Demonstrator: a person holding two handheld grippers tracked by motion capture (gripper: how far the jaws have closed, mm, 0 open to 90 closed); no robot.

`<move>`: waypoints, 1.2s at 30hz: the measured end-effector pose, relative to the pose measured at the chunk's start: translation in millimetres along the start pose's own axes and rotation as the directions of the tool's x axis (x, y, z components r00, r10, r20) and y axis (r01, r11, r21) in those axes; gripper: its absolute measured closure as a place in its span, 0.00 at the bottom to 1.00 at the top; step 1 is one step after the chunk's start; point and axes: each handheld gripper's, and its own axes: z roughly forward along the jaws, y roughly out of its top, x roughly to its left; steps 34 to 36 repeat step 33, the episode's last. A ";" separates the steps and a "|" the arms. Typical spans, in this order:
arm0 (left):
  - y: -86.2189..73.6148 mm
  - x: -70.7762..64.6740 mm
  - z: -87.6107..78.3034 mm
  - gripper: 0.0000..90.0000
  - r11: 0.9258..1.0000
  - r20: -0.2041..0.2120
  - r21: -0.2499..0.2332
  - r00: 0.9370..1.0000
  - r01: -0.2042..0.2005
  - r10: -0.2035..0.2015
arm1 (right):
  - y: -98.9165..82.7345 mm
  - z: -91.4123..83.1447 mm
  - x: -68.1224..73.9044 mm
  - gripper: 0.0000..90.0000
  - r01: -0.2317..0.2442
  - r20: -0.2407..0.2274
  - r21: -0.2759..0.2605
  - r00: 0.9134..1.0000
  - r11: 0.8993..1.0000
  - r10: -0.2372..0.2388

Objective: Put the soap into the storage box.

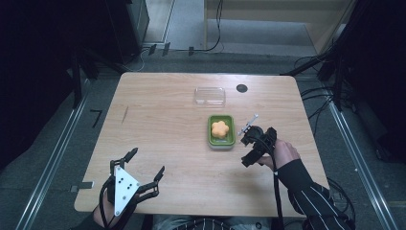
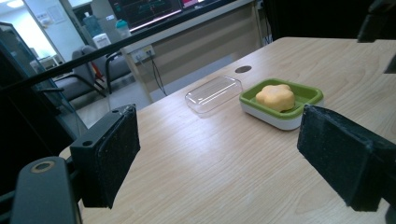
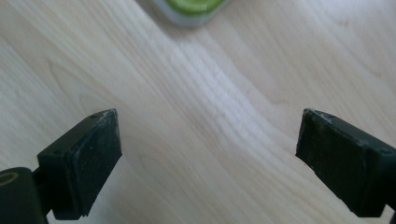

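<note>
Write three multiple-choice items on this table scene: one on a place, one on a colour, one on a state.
1. Where does the clear lid lie?
A. on the green soap dish
B. on the table beyond the dish
C. between the right gripper's jaws

2. What colour is the flower-shaped soap?
A. orange-yellow
B. blue
C. white

3. How do the right gripper's jaws stand?
A. shut on the soap
B. shut on the lid
C. open, nothing between them

Answers: 1 B, the lid rests on bare wood apart from the green soap dish. 2 A, the soap shows orange-yellow in the dish. 3 C, the right gripper view shows bare table between the pads.
</note>
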 end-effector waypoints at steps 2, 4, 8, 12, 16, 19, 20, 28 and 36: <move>0.0 0.2 -0.1 0.15 1.000 -0.001 0.000 1.000 0.000 0.000 | -7.2 1.0 1.5 0.08 -0.003 0.000 0.007 1.000 1.000 0.003; 0.1 0.1 -0.1 0.15 1.000 0.000 0.000 1.000 -0.001 0.001 | -16.1 2.4 3.4 0.08 -0.014 0.003 0.009 1.000 1.000 0.014; 0.2 -0.5 0.3 0.15 1.000 -0.001 -0.001 1.000 0.001 -0.001 | -31.7 6.3 6.6 0.08 -0.011 0.004 0.029 1.000 1.000 0.011; 0.2 -0.4 0.2 0.15 1.000 -0.001 0.000 1.000 -0.001 0.001 | -46.4 9.8 7.3 0.08 -0.022 0.006 0.040 1.000 0.999 0.022; 0.2 -0.4 0.2 0.15 1.000 -0.001 0.001 1.000 -0.001 0.001 | -60.2 12.6 7.9 0.08 -0.041 -0.005 0.046 0.999 0.998 0.041; 0.3 -0.6 0.3 0.15 1.000 0.000 0.001 1.000 -0.002 0.002 | -71.7 16.5 11.2 0.08 -0.046 -0.015 0.065 0.999 0.997 0.047; 0.3 -0.6 0.3 0.15 1.000 -0.001 0.001 1.000 -0.001 0.001 | -75.1 17.3 11.8 0.08 -0.049 -0.012 0.066 0.999 0.997 0.050; 0.7 -0.7 0.8 0.15 1.000 0.001 0.004 1.000 -0.004 0.004 | -91.0 18.0 10.1 0.08 -0.094 -0.015 0.064 0.995 0.994 0.095; 1.2 -1.2 1.9 0.15 1.000 0.000 0.004 1.000 -0.003 0.003 | -91.5 22.9 11.8 0.08 -0.072 -0.018 0.080 0.997 0.994 0.073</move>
